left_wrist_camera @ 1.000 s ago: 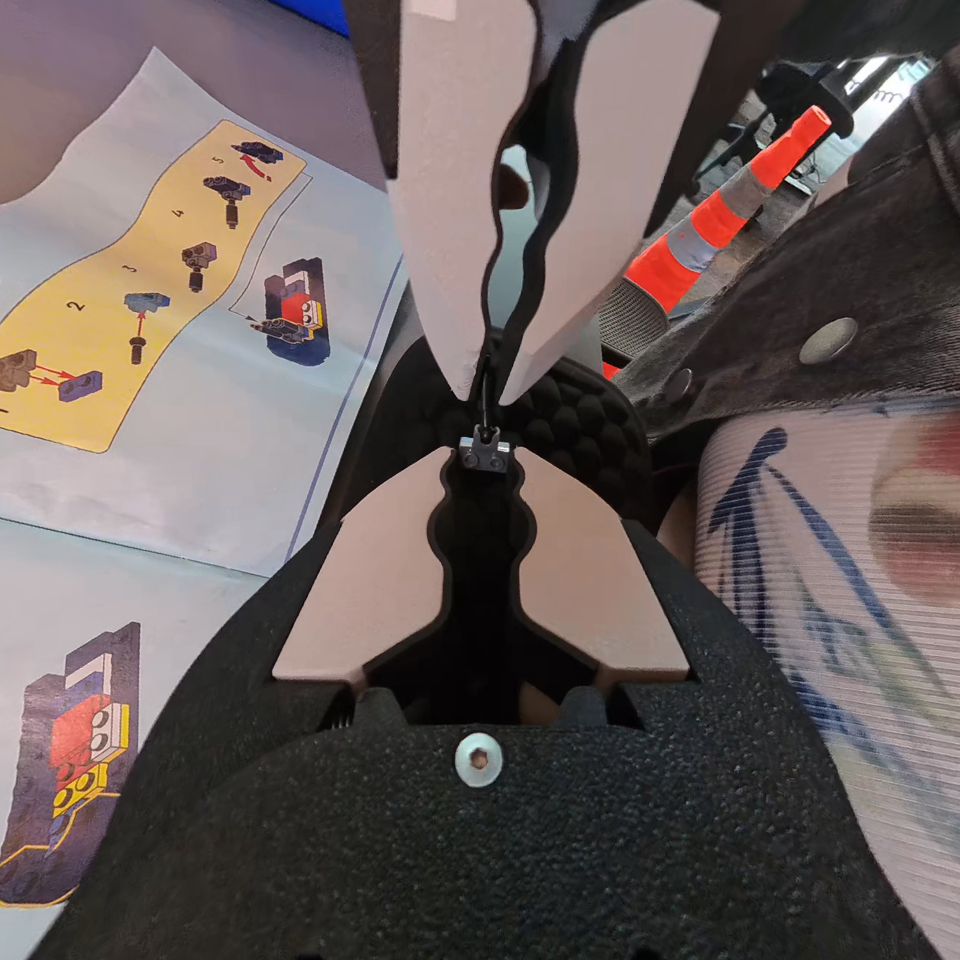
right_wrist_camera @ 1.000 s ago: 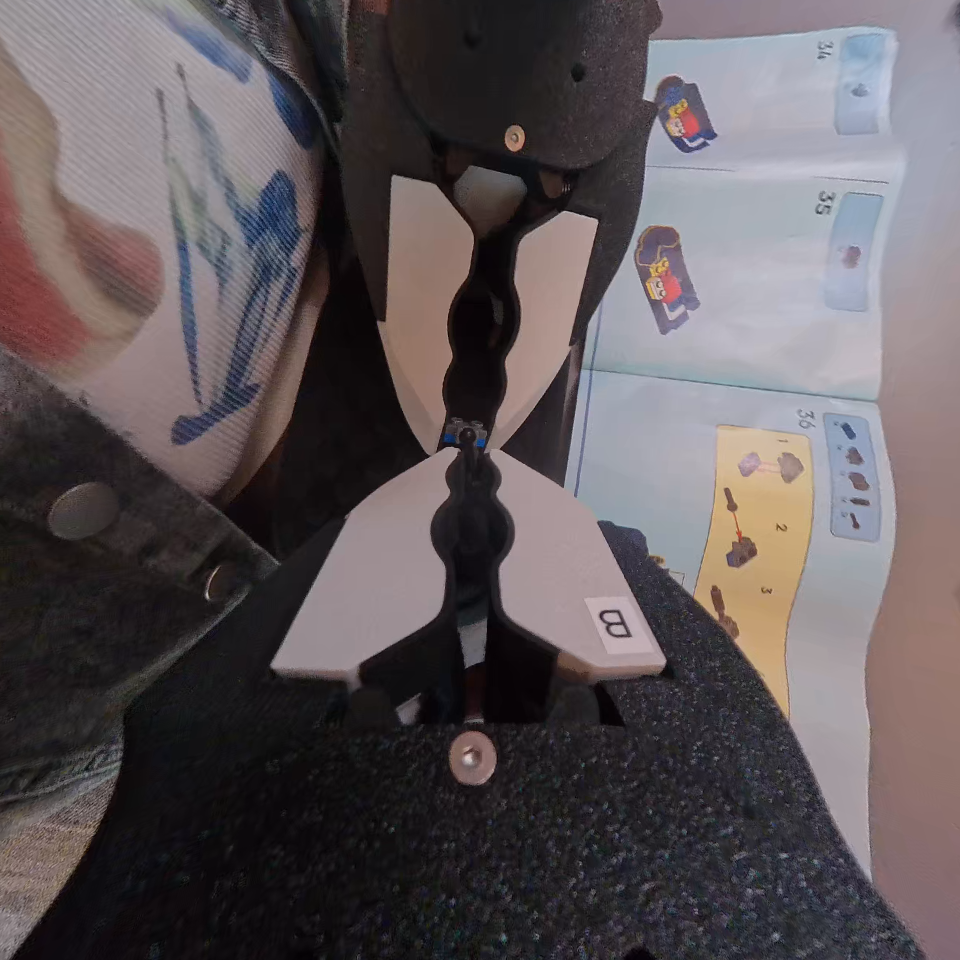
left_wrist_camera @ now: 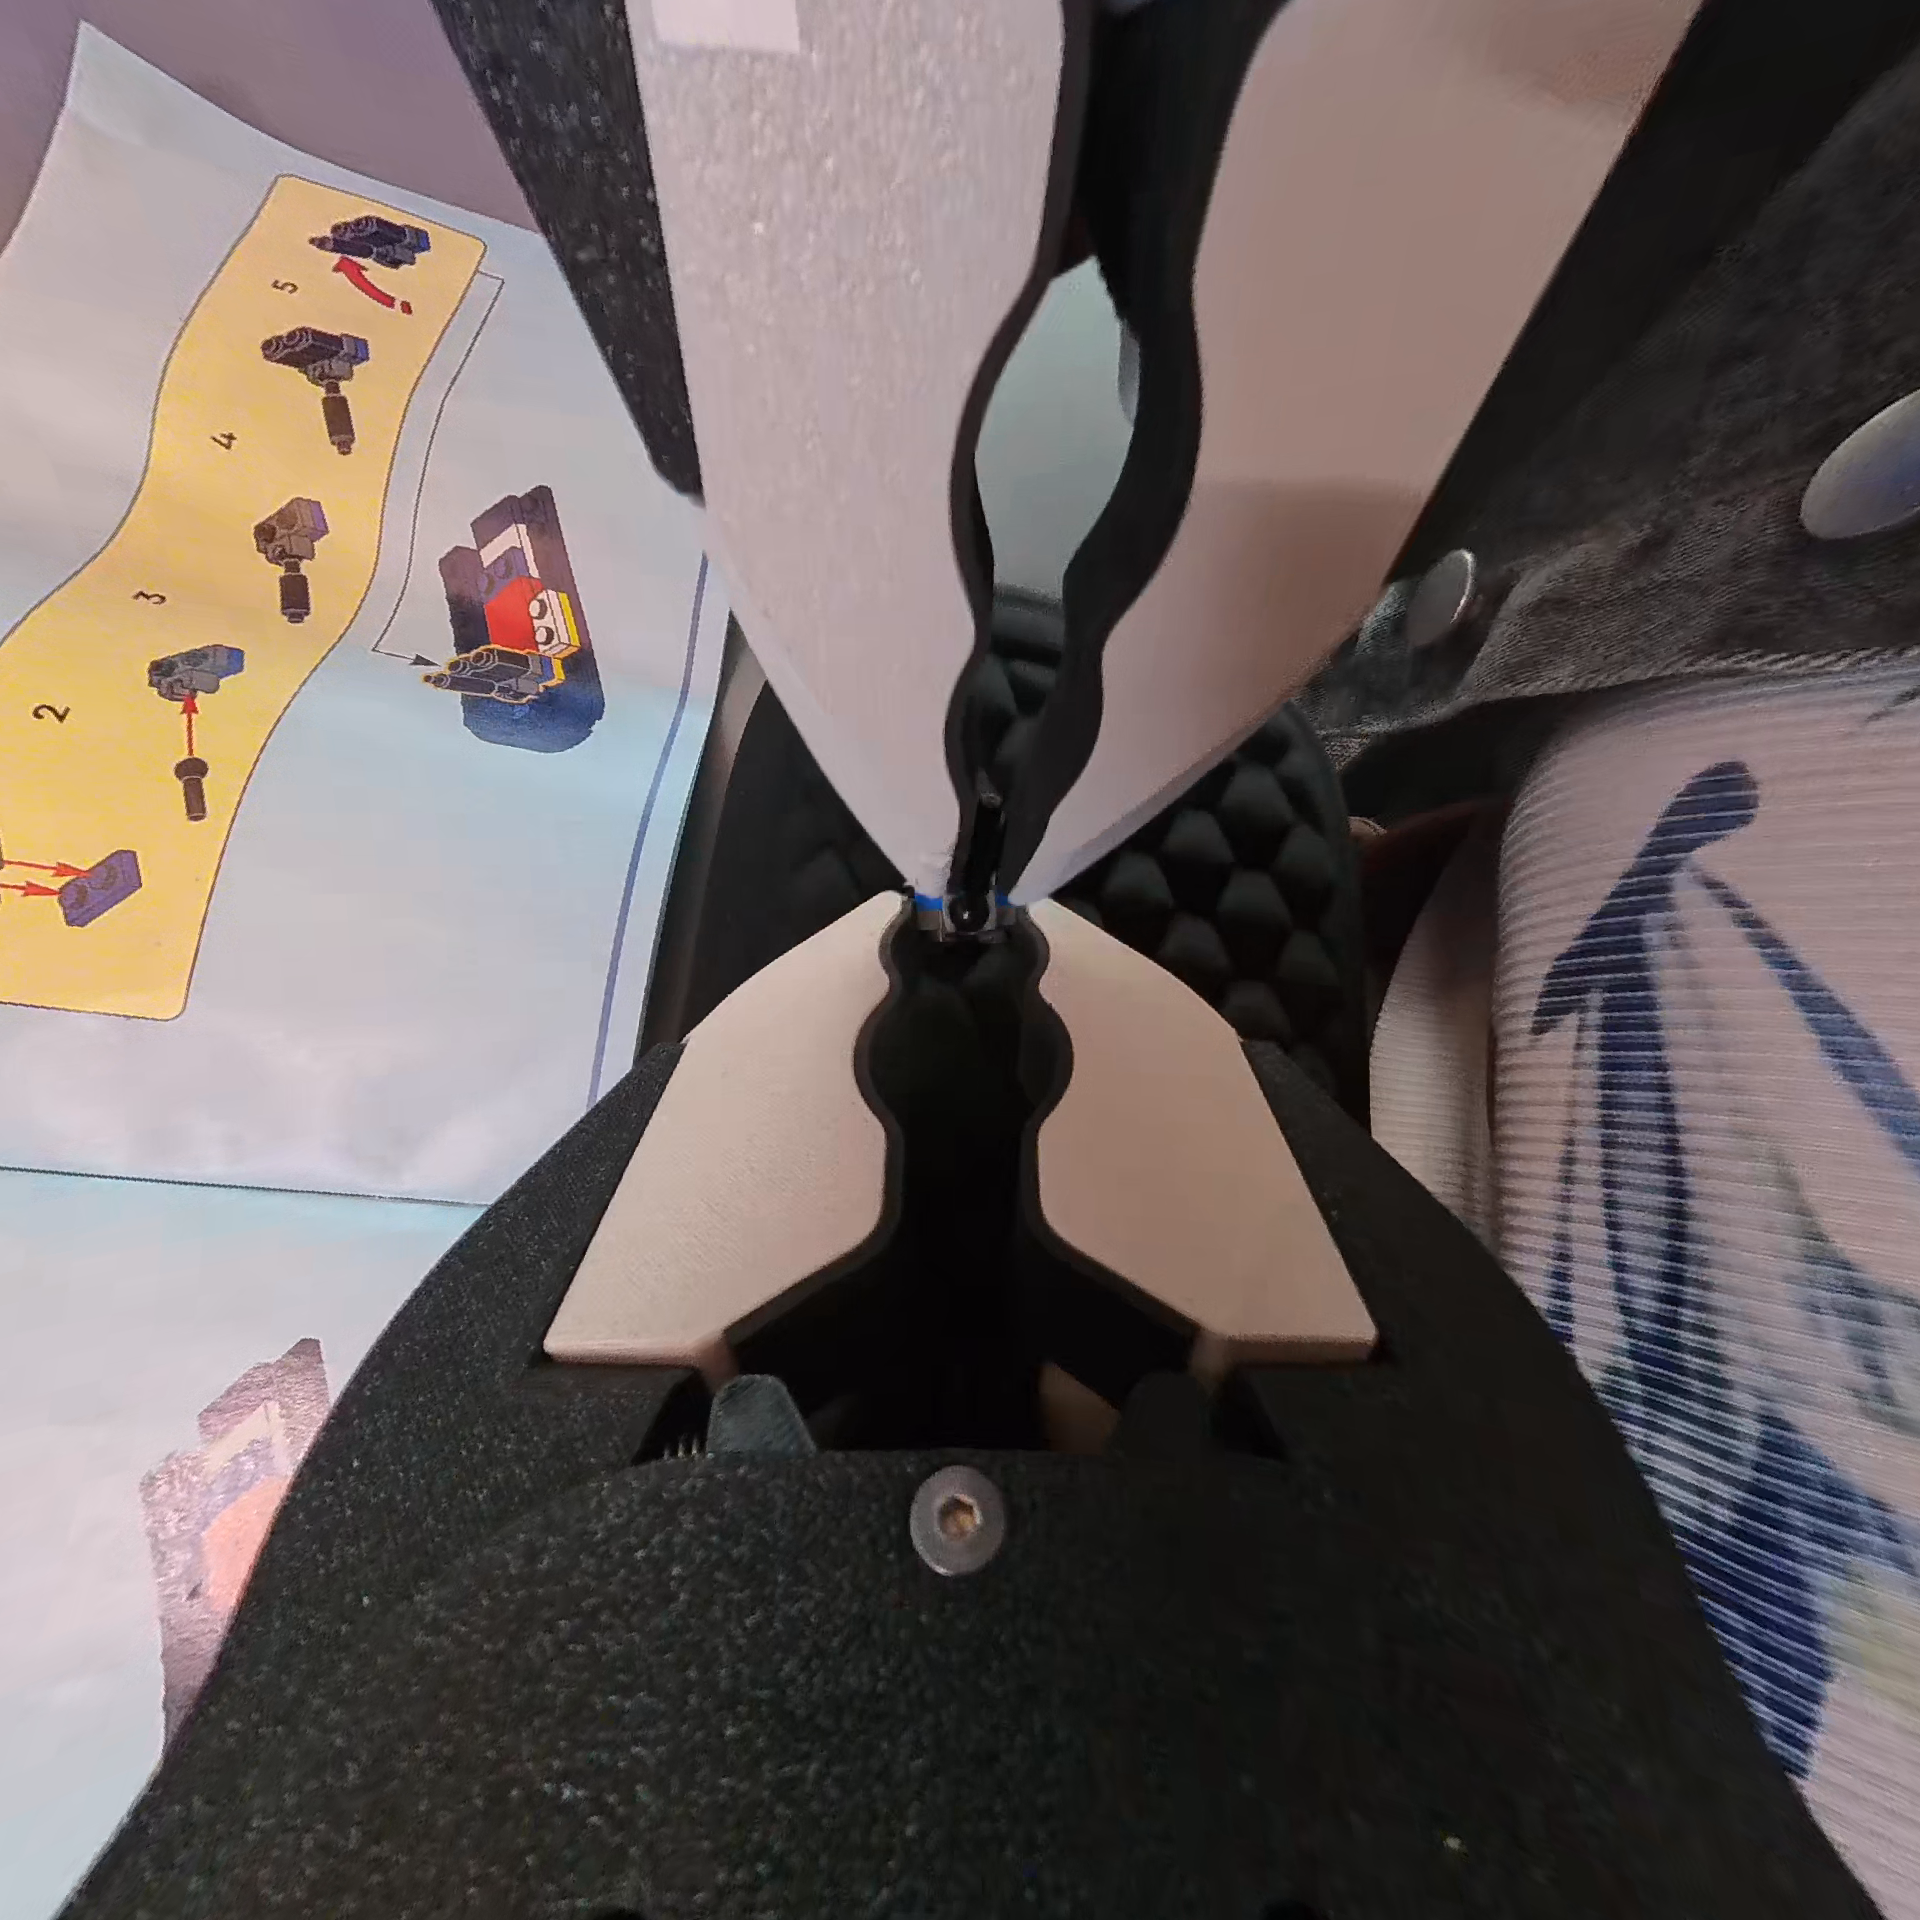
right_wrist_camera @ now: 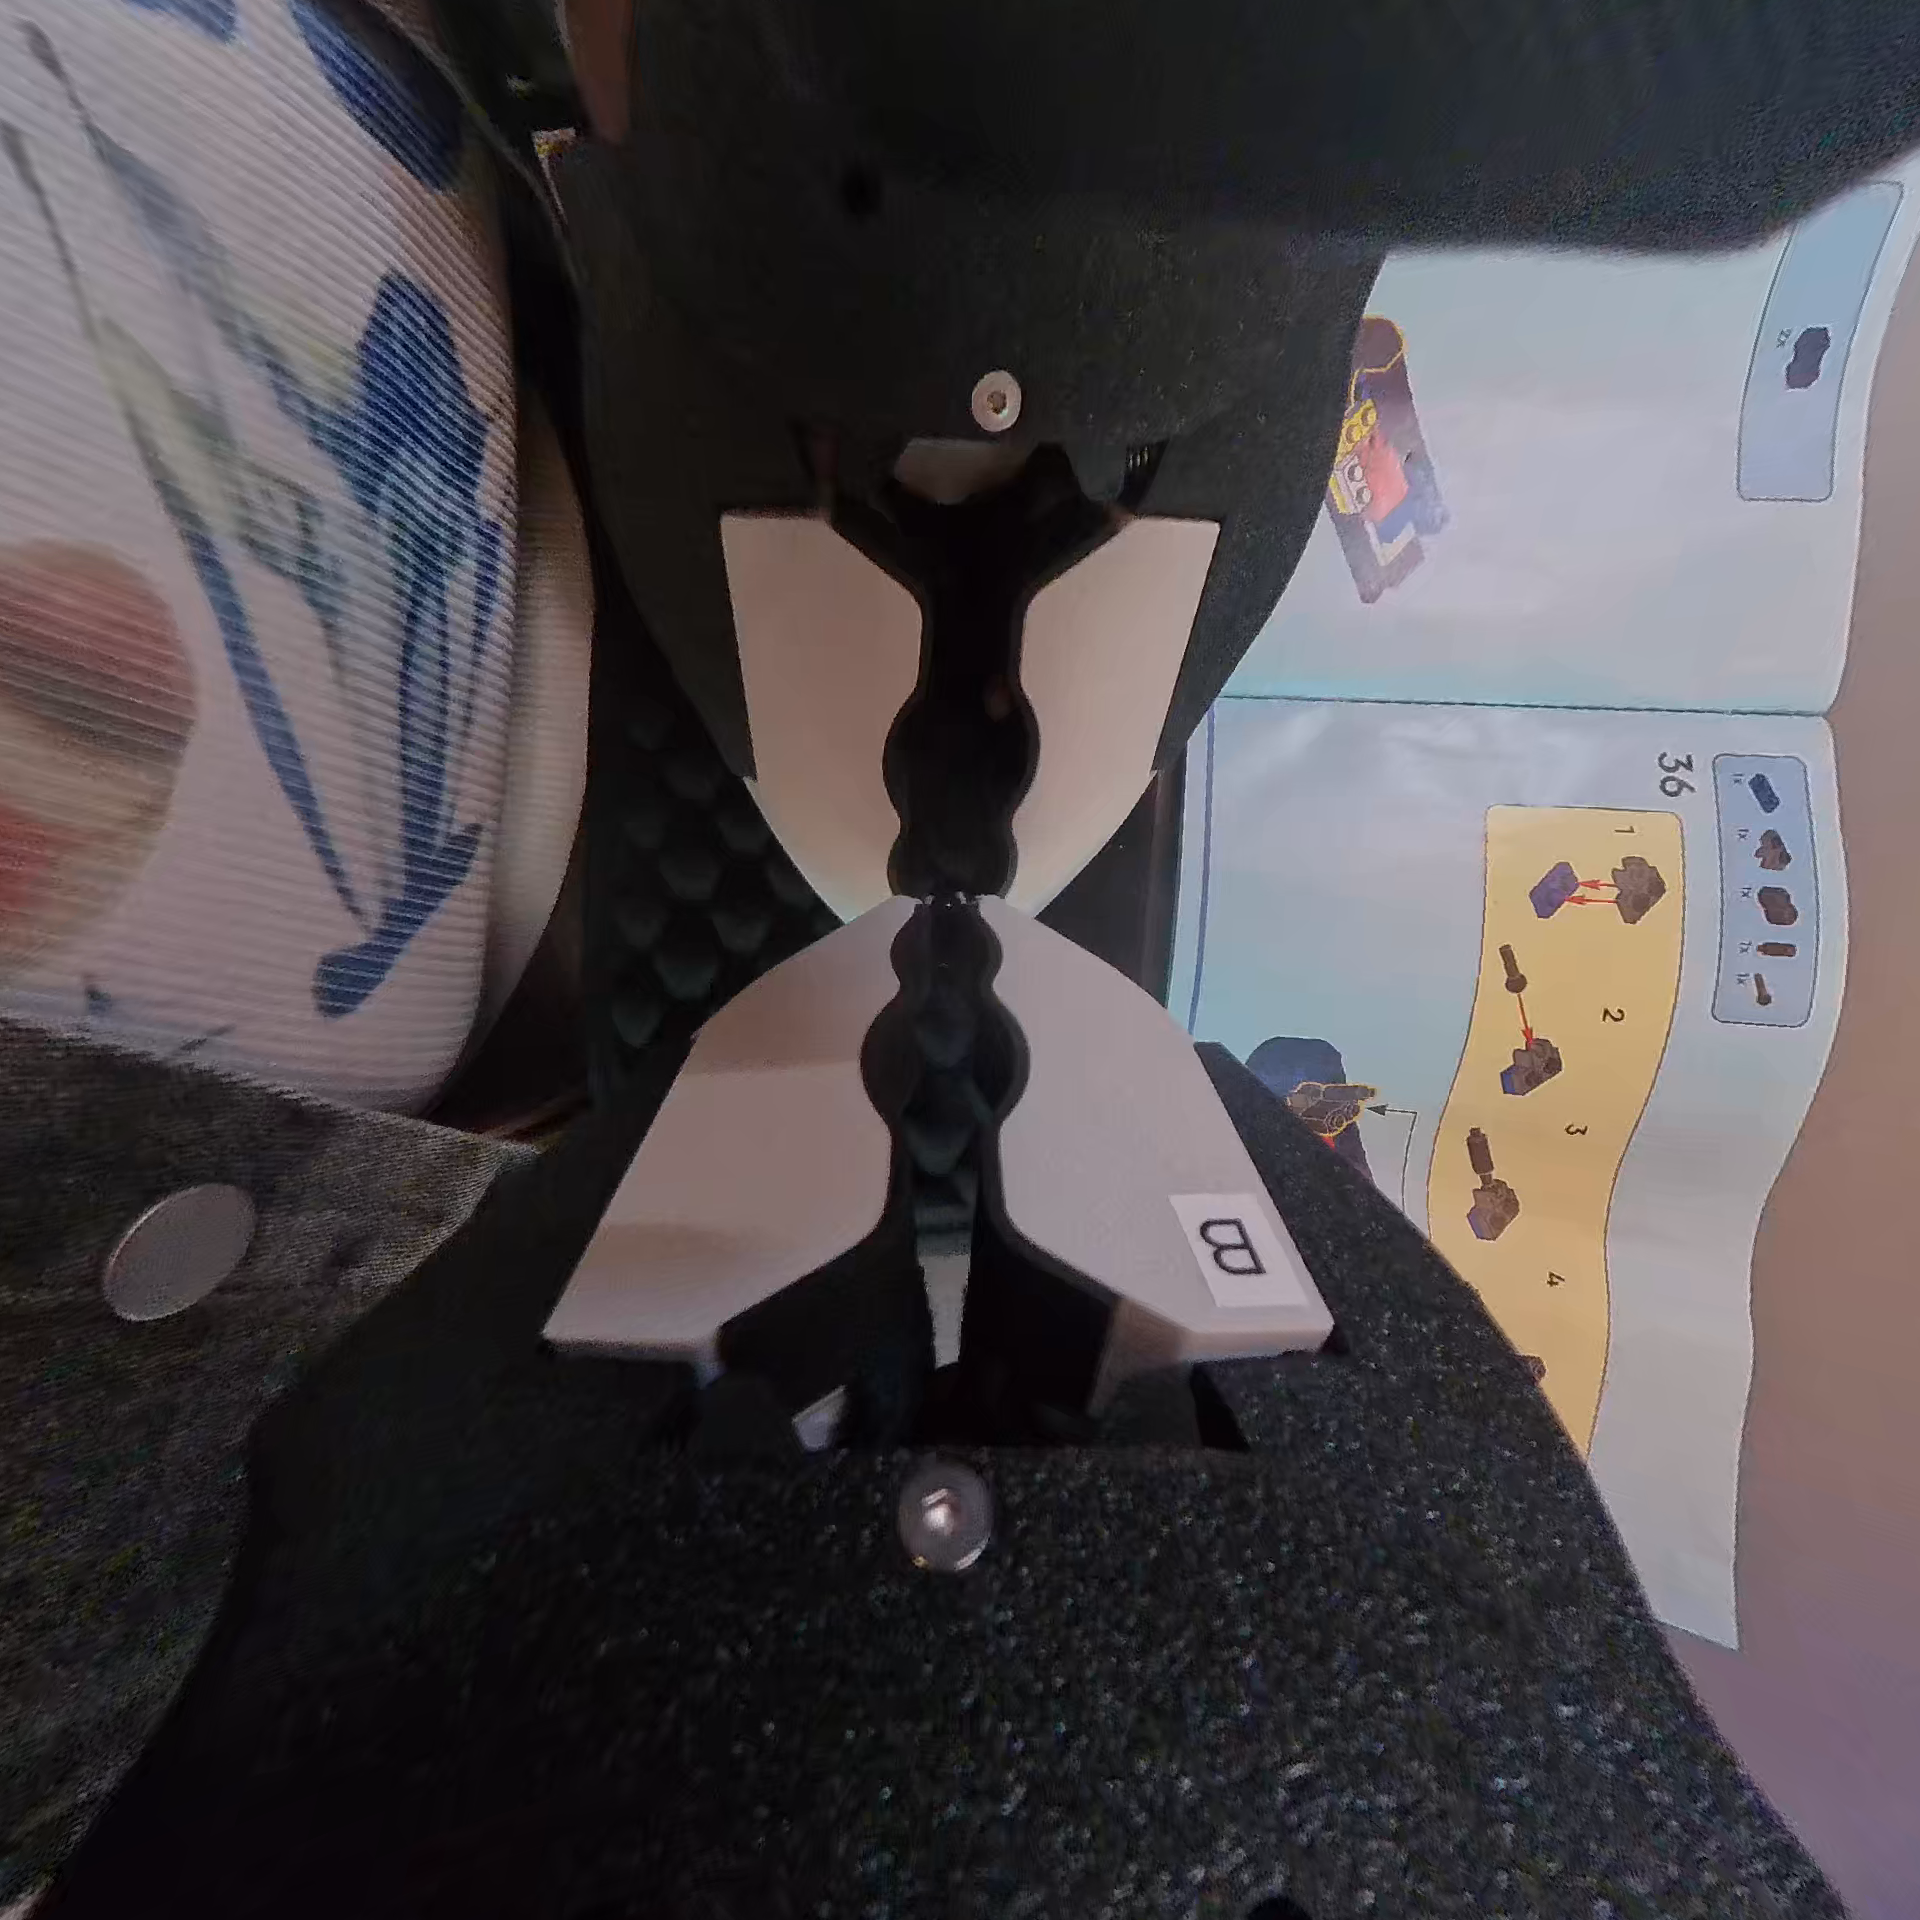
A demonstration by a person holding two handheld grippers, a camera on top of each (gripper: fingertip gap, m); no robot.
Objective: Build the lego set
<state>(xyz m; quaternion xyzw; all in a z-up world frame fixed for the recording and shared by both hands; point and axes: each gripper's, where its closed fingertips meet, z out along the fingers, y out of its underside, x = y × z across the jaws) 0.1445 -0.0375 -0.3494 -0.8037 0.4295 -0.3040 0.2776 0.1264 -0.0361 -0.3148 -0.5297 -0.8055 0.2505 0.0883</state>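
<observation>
In the left wrist view my left gripper [left_wrist_camera: 961,925] is shut on a small grey and blue brick [left_wrist_camera: 935,914] at its fingertips. My right gripper [left_wrist_camera: 979,878] comes down from above, tip to tip with the left one. It is shut on a thin black pin [left_wrist_camera: 982,842], and the pin's lower end sits in the brick. In the right wrist view my right gripper [right_wrist_camera: 945,916] meets the left gripper [right_wrist_camera: 948,885] in the middle. Only a sliver of the brick [right_wrist_camera: 948,900] shows between the tips there, and the pin is hidden.
An open building instruction booklet [left_wrist_camera: 343,883] lies on the table, also in the right wrist view [right_wrist_camera: 1507,1039]. A person's denim jacket [left_wrist_camera: 1662,468] and white printed shirt [left_wrist_camera: 1714,1143] are close by. A black quilted pad [left_wrist_camera: 1226,862] lies under the grippers. The grippers are tip to tip, or close to it.
The two grippers have closed the gap between them and now stand tip to tip. The black pin has gone further down onto the brick. Both grasps stay shut.
</observation>
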